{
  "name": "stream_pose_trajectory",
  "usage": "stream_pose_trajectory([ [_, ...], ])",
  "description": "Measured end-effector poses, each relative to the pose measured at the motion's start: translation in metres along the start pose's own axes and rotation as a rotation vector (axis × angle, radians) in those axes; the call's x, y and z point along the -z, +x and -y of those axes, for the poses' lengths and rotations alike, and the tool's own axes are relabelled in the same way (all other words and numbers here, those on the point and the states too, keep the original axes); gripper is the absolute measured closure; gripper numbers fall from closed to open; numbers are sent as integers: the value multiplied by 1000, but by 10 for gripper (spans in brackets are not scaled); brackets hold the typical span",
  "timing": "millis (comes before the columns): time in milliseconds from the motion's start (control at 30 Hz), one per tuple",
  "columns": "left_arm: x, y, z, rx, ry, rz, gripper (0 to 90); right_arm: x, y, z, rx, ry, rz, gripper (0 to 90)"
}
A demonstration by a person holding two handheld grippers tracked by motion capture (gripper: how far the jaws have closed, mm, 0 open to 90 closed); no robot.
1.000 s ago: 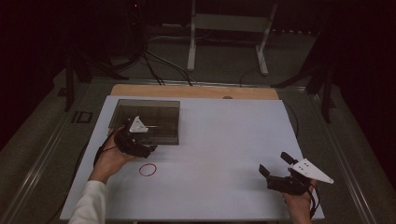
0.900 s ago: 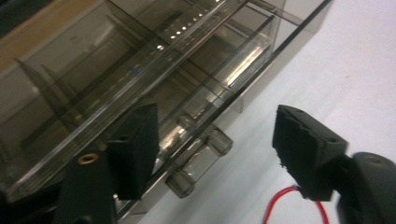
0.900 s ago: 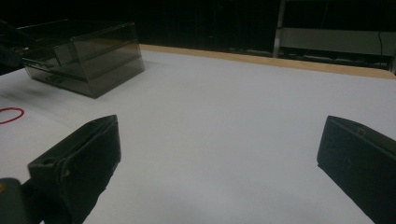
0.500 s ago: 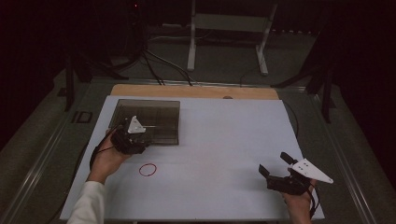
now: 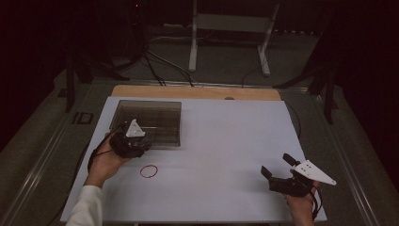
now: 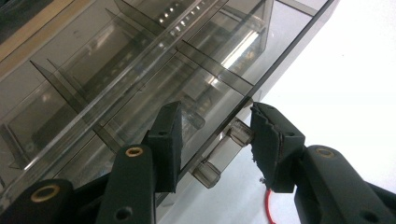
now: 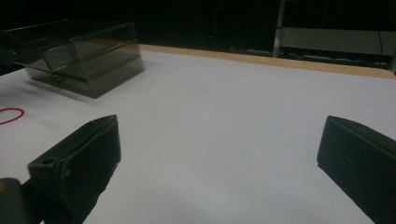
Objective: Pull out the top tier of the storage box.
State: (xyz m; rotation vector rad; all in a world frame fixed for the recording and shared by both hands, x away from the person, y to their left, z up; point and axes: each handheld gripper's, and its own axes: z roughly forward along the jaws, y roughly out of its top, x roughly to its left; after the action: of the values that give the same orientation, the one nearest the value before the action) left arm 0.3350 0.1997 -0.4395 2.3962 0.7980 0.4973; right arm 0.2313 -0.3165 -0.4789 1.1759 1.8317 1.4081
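A smoked, see-through plastic box (image 5: pixel 150 123) is seen on the white bench (image 5: pixel 221 155), toward its far left part. It is low and rectangular; in the high view its long axis is laid across the bench, from left to right, with its long front wall turned toward the person. In the left gripper view the inside is seen to be split by thin partitions into several compartments, and a clear handle (image 6: pixel 224 151) is carried on the front wall, made of a flat bar set on two short round posts. What the compartments hold cannot be told through the tinted walls.

The left claw (image 6: pixel 212 140) is held at the front wall of the box, near its left end. Its jaws have just been closing, and the handle is now set between them: the right pad is pressed against the end of one post, while the left pad is laid against the front wall beside the bar. The handle is thus taken as gripped.

A thin red rubber band (image 5: pixel 149 171) is laid flat on the bench just in front of the box, apart from it.

The right claw (image 5: pixel 278 170) is held low over the near right part of the bench, well apart from the box, with its jaws spread wide and nothing between them.
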Motion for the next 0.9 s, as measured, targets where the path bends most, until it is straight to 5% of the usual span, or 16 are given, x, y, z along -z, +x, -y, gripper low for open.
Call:
stream_pose_trajectory([
  [900,10,-12,12,-19,-3,23,574,0,0,0,1,1,-1,0],
])
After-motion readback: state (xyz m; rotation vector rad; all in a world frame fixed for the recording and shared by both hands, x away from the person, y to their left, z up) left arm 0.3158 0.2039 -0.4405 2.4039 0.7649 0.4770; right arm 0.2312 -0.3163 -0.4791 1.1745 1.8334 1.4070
